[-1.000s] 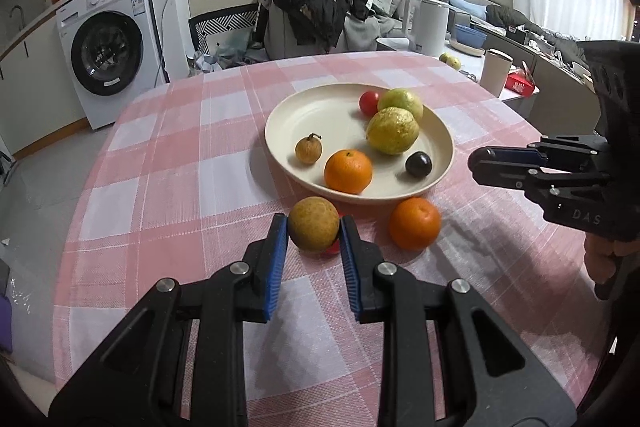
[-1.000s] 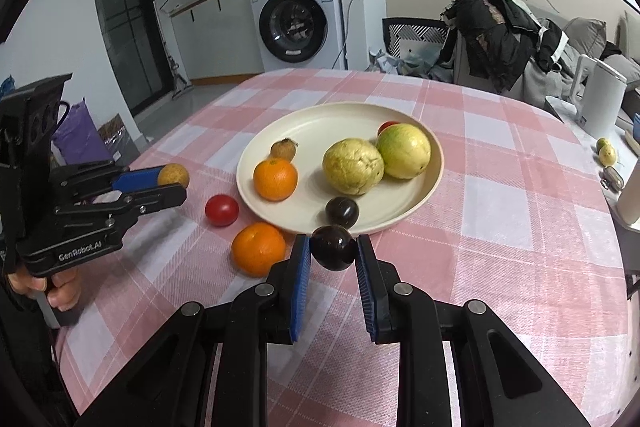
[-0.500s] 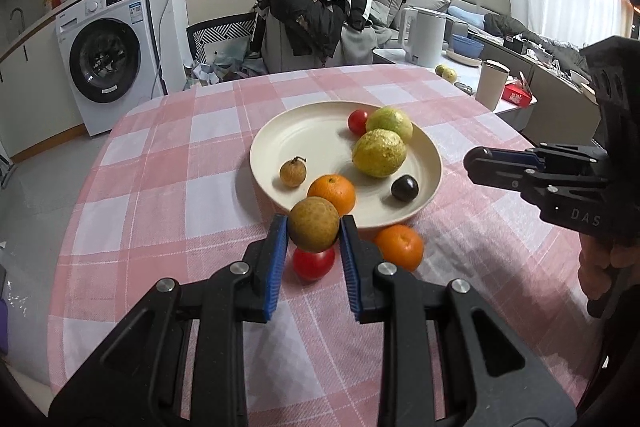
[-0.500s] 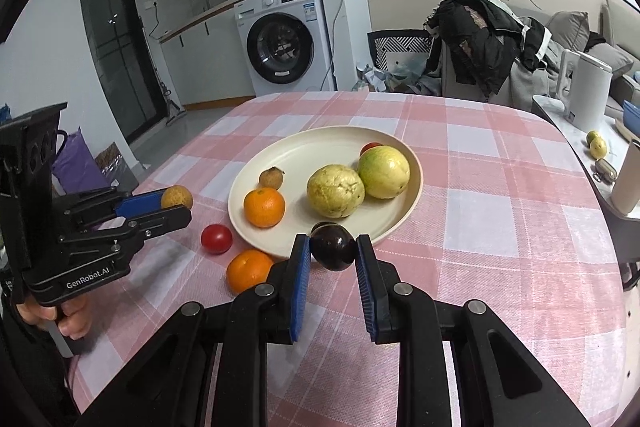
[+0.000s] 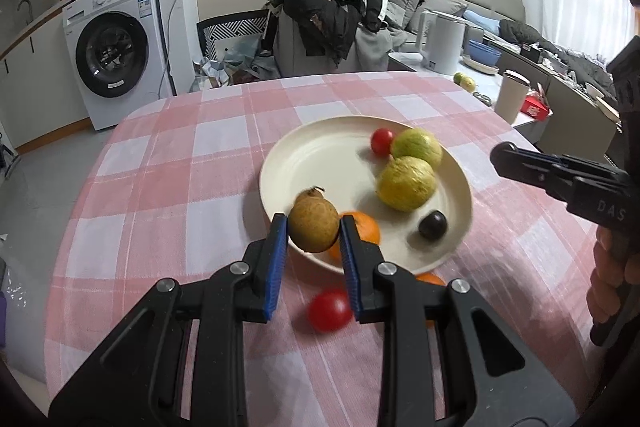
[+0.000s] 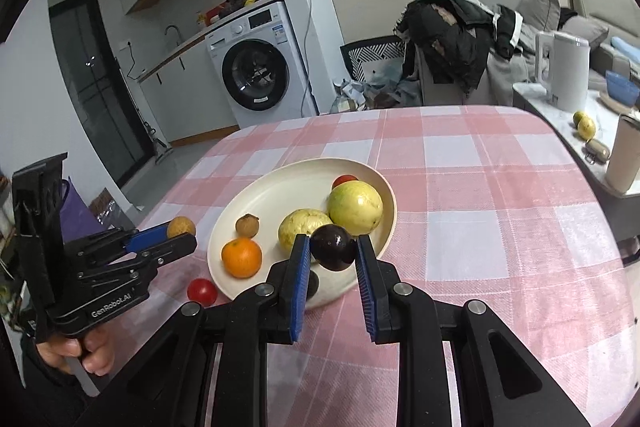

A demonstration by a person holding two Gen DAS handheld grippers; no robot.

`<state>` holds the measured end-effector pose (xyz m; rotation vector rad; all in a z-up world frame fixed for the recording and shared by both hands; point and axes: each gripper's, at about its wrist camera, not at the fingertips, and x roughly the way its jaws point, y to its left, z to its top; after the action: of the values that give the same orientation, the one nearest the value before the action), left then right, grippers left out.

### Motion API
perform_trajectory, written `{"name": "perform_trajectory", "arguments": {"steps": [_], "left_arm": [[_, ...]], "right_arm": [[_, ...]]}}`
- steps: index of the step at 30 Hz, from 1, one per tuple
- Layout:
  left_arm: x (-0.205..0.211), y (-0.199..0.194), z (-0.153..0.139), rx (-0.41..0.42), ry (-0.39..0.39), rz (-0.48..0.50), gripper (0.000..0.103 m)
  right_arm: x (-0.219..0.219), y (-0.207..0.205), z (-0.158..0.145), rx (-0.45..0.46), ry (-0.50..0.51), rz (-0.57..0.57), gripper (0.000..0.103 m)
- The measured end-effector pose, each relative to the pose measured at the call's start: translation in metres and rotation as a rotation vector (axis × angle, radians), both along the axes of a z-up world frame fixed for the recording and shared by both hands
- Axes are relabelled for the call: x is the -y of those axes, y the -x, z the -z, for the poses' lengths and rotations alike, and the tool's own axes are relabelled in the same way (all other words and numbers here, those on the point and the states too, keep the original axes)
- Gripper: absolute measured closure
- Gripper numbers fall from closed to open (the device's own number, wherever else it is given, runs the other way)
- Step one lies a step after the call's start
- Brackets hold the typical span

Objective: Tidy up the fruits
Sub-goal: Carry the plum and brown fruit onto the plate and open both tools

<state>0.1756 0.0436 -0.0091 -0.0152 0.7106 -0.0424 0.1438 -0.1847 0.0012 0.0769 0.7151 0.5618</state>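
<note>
My left gripper (image 5: 313,229) is shut on a brown round fruit (image 5: 314,223) and holds it above the near rim of the cream plate (image 5: 320,155). My right gripper (image 6: 333,247) is shut on a dark purple fruit (image 6: 333,247) above the plate's near edge (image 6: 240,203). On the plate lie two yellow-green guavas (image 5: 406,183), an orange (image 6: 241,257), a small brown fruit (image 6: 247,225), a dark plum (image 5: 432,225) and a red tomato (image 5: 381,142). A red tomato (image 5: 329,310) and an orange (image 5: 430,279) lie on the cloth beside the plate.
The round table has a pink checked cloth (image 5: 180,167). A side counter at right holds a white kettle (image 6: 564,69), a cup (image 6: 624,151) and small fruits. A washing machine (image 5: 116,47) and a chair piled with clothes (image 5: 320,15) stand behind.
Both grippers rose with their fruits and moved over the plate's near rim. The table fruits now sit lower in both views.
</note>
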Motion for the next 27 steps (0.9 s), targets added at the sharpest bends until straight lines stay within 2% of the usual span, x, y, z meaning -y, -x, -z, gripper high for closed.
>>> {"name": "perform_trajectory", "arguments": {"steps": [10, 16, 27], "left_arm": [[-0.014, -0.037, 0.014, -0.041, 0.011, -0.041, 0.08], [-0.014, -0.042, 0.028, -0.06, 0.002, -0.025, 0.08], [-0.005, -0.044, 0.034, -0.063, -0.033, -0.005, 0.08]], "right_arm": [[-0.012, -0.019, 0.012, -0.049, 0.03, -0.011, 0.079], [-0.017, -0.024, 0.023, -0.064, 0.047, -0.01, 0.079], [-0.021, -0.03, 0.03, -0.066, 0.079, -0.006, 0.079]]}}
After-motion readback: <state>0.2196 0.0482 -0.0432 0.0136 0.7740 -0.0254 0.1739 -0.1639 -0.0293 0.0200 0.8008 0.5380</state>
